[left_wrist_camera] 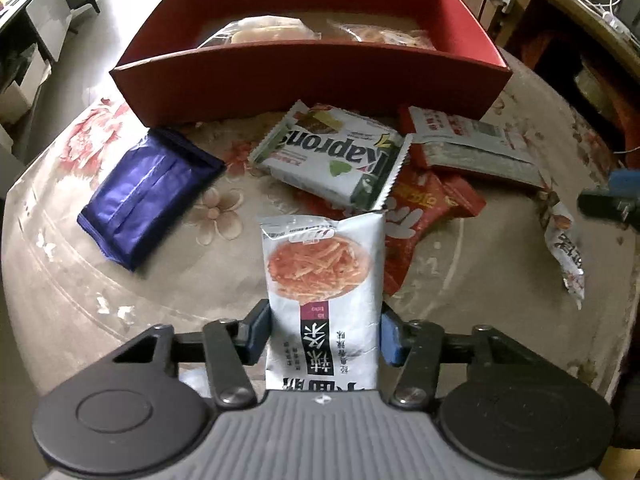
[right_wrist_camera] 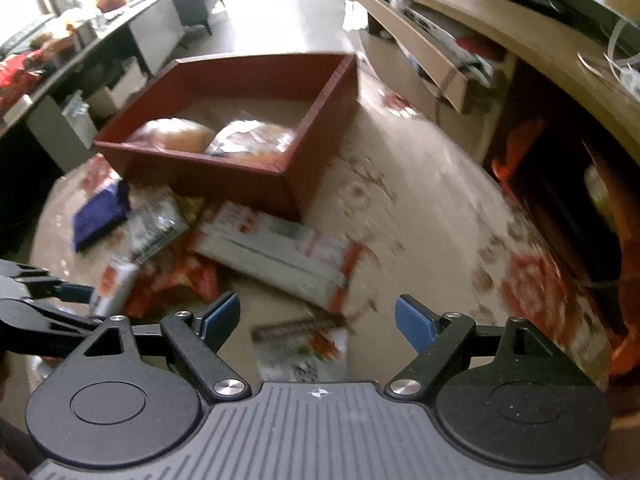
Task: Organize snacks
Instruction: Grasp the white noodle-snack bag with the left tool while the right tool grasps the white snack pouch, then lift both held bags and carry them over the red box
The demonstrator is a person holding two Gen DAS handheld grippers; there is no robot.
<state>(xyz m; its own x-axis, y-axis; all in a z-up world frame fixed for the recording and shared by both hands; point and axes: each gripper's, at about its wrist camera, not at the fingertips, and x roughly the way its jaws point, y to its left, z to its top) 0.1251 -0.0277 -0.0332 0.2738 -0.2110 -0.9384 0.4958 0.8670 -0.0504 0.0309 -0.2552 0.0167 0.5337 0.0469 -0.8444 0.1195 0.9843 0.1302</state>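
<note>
**Left fingers clamped on noodle-snack packet; right fingers spread**

Left gripper point(left_wrist_camera: 324, 334): blue pads pressed on both sides of a white snack packet point(left_wrist_camera: 322, 280), printed with a bowl of orange strips; packet held upright between the fingers, above the bench point(left_wrist_camera: 80, 300); right gripper point(right_wrist_camera: 318, 320): fingers spread wide, nothing gripped, a small blurred packet point(right_wrist_camera: 304, 348) seen lying on the bench between them.

Beyond the held packet: a red packet point(left_wrist_camera: 420, 208) partly covered by a green-and-white Kaprons packet point(left_wrist_camera: 332, 156); to the right, a long white-and-red packet point(left_wrist_camera: 472, 148); to the left, apart, a blue pouch point(left_wrist_camera: 148, 192); at the far right edge, a slim white sachet point(left_wrist_camera: 564, 248).

Behind these, a red box point(left_wrist_camera: 304, 76) stood on the floral-covered bench; wrapped bread-like items point(right_wrist_camera: 212, 140) seen inside it.
</note>
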